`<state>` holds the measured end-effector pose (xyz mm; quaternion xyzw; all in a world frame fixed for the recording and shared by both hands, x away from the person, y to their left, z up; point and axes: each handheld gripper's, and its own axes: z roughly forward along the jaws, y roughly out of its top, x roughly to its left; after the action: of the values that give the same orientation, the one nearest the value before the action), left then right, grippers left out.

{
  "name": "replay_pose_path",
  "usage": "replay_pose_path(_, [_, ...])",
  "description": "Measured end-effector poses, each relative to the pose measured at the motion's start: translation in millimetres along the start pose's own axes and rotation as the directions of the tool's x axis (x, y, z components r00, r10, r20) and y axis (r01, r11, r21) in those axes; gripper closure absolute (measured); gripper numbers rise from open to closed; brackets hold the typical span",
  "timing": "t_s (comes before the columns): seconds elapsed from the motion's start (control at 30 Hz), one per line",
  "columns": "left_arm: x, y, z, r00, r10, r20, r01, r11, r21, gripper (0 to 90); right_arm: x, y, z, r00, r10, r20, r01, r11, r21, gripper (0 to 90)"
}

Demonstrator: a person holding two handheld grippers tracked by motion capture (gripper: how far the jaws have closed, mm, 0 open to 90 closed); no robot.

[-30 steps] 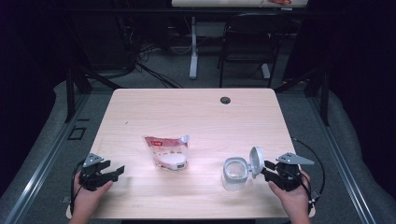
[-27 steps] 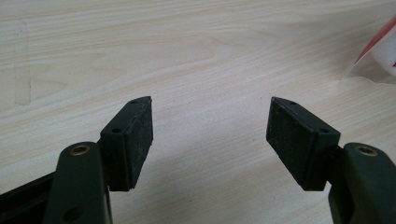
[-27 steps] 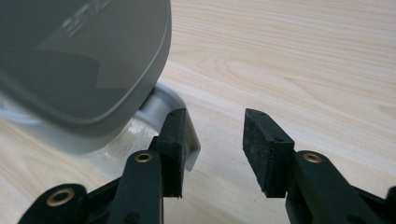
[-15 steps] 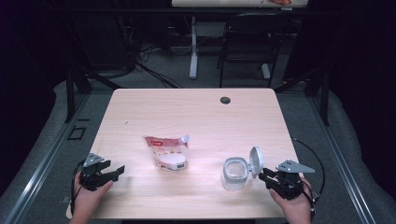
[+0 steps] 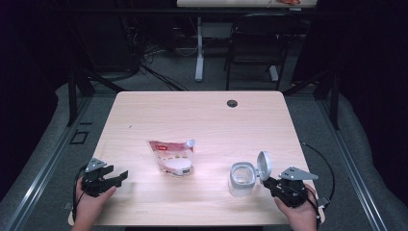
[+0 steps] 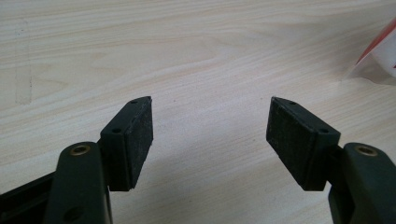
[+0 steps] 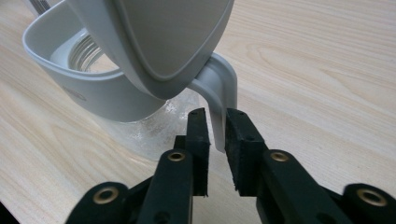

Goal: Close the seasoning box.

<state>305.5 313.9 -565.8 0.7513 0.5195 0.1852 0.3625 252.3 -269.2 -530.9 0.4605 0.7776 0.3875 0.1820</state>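
Spreading across most of the high view, the pale wooden table (image 5: 202, 120) carries everything, with a small dark round grommet (image 5: 232, 103) near its far edge. Toward the middle lies a flat pouch (image 5: 172, 157) with a red top band and a clear window showing white contents, its spout cap pointing right; a corner of it also shows at the right edge of the left gripper view (image 6: 380, 56).

Nearer the person, to the right, stands the clear jar (image 5: 241, 179) with a white collar and a hinged lid (image 5: 264, 165) flipped up on its right side. From the right gripper view, the jar (image 7: 140, 128) sits just ahead of the jaws, with the lid (image 7: 168, 42) tilted above and a white handle loop (image 7: 219, 100) curving down from the collar.

The right gripper (image 7: 215, 116), held in a hand (image 5: 296, 211) at the near right corner, has just been closing its jaws, and they now stand narrow with the handle's lower end between the two pads. Whether the pads actually press on it is hard to tell; a slim gap seems to remain on either side.

The left gripper (image 5: 120, 176), held in the other hand (image 5: 91, 204) at the near left corner, rests well apart from the pouch. Its jaws stand wide (image 6: 210, 121), with bare tabletop between them.
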Motion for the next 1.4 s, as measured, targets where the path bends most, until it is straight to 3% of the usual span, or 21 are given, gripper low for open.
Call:
replay_pose_path(0.57, [0.4, 0.5, 0.3, 1.0, 0.004, -0.004, -0.004, 1.0, -0.002, 32.1, 0.1, 5.1, 9.0, 0.9995, -0.008, 0.031, 0.009, 1.0, -0.026, 82.6])
replay_pose_path(1.4, [-0.5, 0.4, 2.5, 1.0, 0.008, -0.003, -0.008, 1.0, 0.006, 32.2, -13.2, 32.5, 43.8, 0.9996, 0.028, 0.003, -0.028, 0.998, -0.053, 80.5])
